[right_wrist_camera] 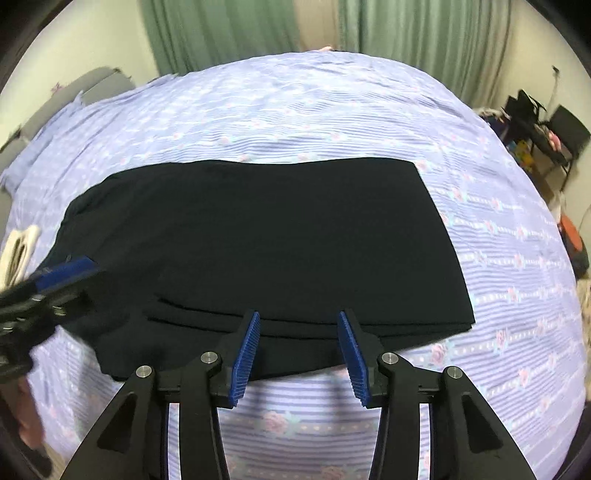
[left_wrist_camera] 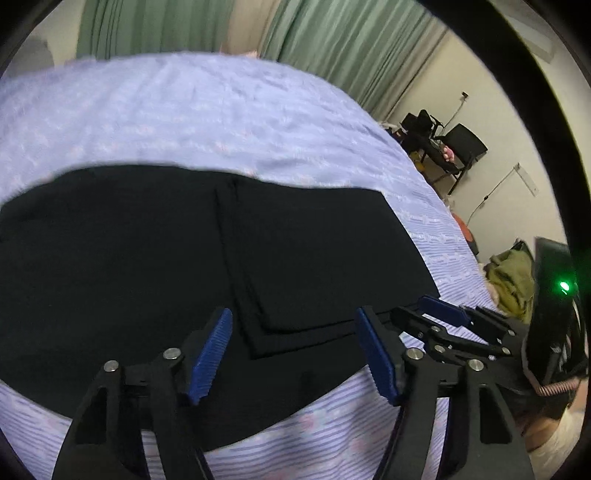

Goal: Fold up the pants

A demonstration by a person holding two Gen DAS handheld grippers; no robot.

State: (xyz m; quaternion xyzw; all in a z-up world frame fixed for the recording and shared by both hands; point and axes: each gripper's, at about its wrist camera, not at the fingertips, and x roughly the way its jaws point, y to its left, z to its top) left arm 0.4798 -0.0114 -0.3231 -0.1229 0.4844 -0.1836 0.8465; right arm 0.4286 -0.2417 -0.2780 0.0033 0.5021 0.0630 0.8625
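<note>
Pants (right_wrist_camera: 266, 240) folded flat on lilac floral bedsheet (right_wrist_camera: 295, 110), green curtains (right_wrist_camera: 229, 33) behind; left gripper (left_wrist_camera: 295, 354) & right gripper (right_wrist_camera: 299, 354) both spread, nothing pinched.

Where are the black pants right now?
The folded black pants lie flat on the purple flowered bedsheet, just beyond the open right gripper, in front of the green curtains.

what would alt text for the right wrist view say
Black pants, folded into a flat layered rectangle, lie on a bed with a lilac striped floral sheet. The right gripper hangs open over their near edge, holding nothing. The left gripper enters from the left, and green curtains hang behind the bed.
</note>
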